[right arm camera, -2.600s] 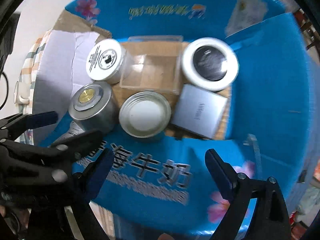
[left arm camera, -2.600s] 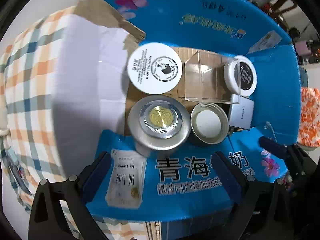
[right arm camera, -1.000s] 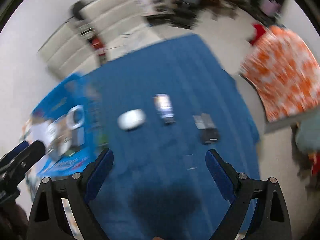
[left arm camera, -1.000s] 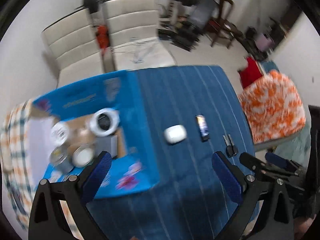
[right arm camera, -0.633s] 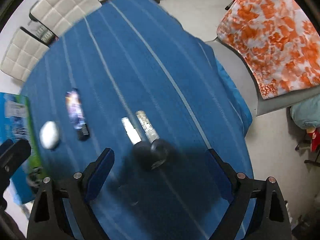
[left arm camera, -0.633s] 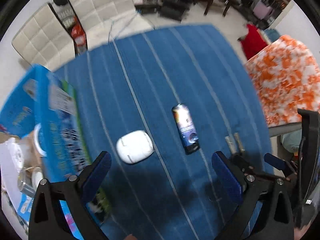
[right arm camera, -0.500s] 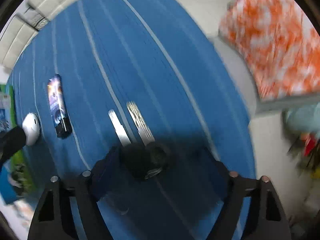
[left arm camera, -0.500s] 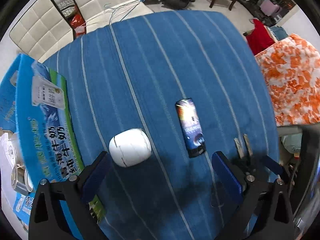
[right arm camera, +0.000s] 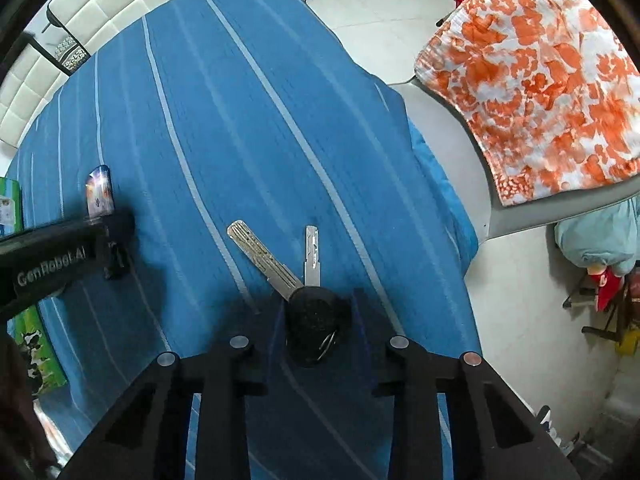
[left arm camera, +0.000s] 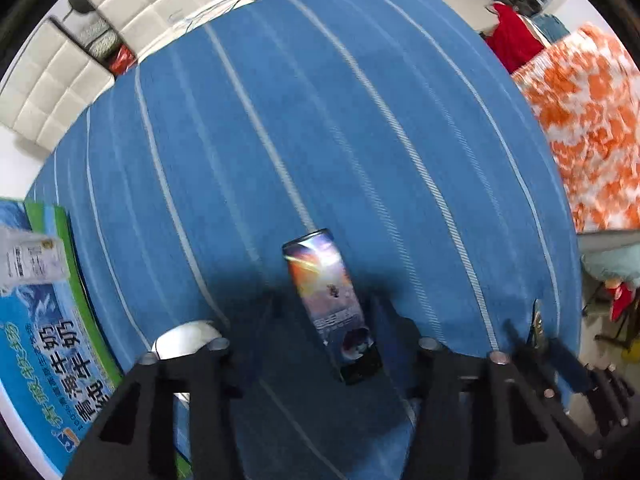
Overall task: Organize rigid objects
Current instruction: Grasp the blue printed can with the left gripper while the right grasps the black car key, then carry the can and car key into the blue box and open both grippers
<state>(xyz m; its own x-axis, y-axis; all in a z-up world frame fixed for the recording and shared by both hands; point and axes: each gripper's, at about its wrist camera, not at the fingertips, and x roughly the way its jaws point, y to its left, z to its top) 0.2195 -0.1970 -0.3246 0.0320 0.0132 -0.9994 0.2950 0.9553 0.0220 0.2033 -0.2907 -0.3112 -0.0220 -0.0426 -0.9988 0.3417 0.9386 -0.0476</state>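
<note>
While both claws are lowered onto the blue striped cloth [left arm camera: 320,100], two separate grasps are being set up, and each carries its own risk. At lower centre of the left wrist view, the left gripper [left arm camera: 326,320] is seen spread wide astride a flat printed case [left arm camera: 332,300], its fingers on either side but seemingly not yet touching; the thin, flat body could be pressed into the cloth or slid out if the jaws close too high. At lower centre of the right wrist view, the right gripper [right arm camera: 318,322] is likewise open around the black head of a bunch of keys [right arm camera: 296,280]; the loose blades and ring could swing or snag. A white rounded case [left arm camera: 186,338] lies just beside the left finger and could be knocked. The blue carton [left arm camera: 44,340] waits at the left edge.
</note>
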